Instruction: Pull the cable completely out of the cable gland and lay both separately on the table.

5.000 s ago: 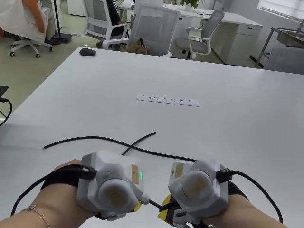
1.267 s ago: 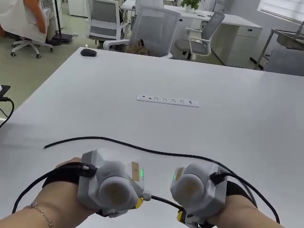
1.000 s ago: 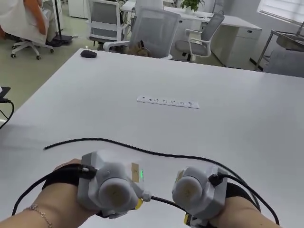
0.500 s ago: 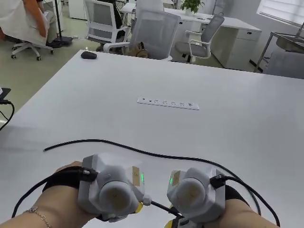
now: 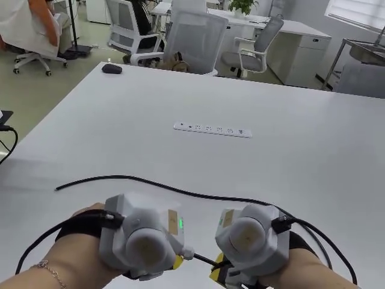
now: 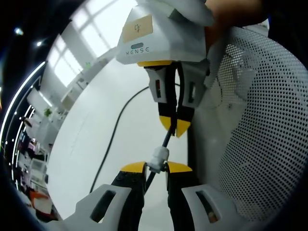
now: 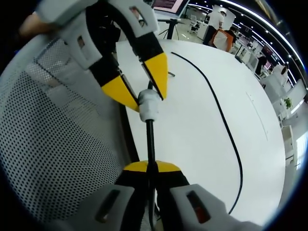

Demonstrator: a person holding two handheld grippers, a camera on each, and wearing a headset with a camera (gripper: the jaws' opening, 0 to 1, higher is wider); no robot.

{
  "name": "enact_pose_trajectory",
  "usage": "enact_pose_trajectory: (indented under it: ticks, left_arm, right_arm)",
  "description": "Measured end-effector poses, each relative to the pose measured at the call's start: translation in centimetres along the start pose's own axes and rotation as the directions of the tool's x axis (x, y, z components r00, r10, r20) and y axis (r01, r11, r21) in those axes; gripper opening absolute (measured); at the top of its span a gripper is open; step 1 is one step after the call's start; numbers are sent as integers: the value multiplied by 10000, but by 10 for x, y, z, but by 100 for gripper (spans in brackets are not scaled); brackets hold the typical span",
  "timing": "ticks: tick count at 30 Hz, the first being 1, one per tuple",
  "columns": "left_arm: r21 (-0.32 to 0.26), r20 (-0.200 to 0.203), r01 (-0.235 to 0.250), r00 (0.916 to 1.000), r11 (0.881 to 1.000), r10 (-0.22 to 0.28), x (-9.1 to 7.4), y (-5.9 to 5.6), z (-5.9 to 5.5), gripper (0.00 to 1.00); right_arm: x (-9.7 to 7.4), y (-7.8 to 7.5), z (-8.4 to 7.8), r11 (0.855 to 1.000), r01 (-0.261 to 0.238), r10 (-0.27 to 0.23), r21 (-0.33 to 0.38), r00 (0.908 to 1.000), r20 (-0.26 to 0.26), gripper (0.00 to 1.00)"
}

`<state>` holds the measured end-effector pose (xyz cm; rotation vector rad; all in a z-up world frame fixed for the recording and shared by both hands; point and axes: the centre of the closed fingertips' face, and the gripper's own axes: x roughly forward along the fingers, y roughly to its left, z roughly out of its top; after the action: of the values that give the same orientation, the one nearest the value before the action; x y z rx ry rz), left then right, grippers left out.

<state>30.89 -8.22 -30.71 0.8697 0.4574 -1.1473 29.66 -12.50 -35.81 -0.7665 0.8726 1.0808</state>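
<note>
Since five seconds ago the crossing strand is gone — the cable [image 5: 150,182] is laid in one curve across the table [image 5: 271,162]. At the near edge the cable gland [image 6: 158,158] is clamped by the left gripper [image 6: 155,167], the cable beside it by the right gripper [image 7: 150,167] — both tips half hidden under housings in the head view.

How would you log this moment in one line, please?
left tool: shut on gland | right tool: shut on cable | cable not yet out of gland
</note>
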Motion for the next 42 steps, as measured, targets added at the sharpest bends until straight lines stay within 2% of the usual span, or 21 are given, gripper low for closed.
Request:
enact_pose_trajectory:
  ticks: [10, 15, 19, 22, 25, 28, 33, 36, 37, 38, 42]
  left_arm:
    - [-112, -141, -148, 9998, 9998, 146, -1, 3, -4, 17]
    - [-150, -149, -170, 9997, 9997, 168, -1, 4, -5, 17]
    - [-113, -173, -145, 9997, 9998, 143, -1, 3, -4, 17]
    - [-88, -234, -101, 9997, 9999, 99, 0, 2, -5, 17]
    - [-60, -184, -89, 9998, 9999, 88, 0, 1, -4, 17]
    - [-28, -217, -61, 9997, 10000, 60, 0, 1, -5, 17]
    - [13, -221, 49, 9997, 10000, -48, 0, -2, -5, 17]
    - [59, -112, 135, 9998, 9999, -135, 1, -4, -3, 17]
    - [58, -100, 146, 9998, 9999, -145, 1, -4, -3, 17]
    - [123, -125, 173, 9998, 9998, -171, 1, -5, -3, 17]
    - [112, -119, 200, 9997, 9997, -199, 1, -5, -4, 17]
  right_arm:
    - [1, -7, -25, 9988, 331, -287, 357, 9927, -1174, 2]
    - [-1, -11, -40, 9971, 606, -508, 459, 9804, -1901, 3]
    - [-1, -7, -45, 9982, 417, -318, 427, 9770, -2110, 3]
    - [0, -5, -39, 9992, 364, -321, 186, 9807, -1929, 9]
    - [1, -2, -23, 9995, 231, -256, -216, 9916, -1267, 17]
    - [1, 4, -4, 9990, 0, -20, -438, 9990, -439, 19]
    - [-4, 11, 16, 9989, -298, 318, -369, 9981, 533, 18]
    - [-5, 15, 24, 9978, -472, 514, -458, 9941, 955, 10]
    - [-5, 15, 25, 9975, -470, 522, -524, 9935, 1009, 4]
    - [-4, 12, 23, 9984, -304, 345, -477, 9954, 896, 3]
    - [-2, 12, 19, 9991, -355, 371, -232, 9966, 741, 3]
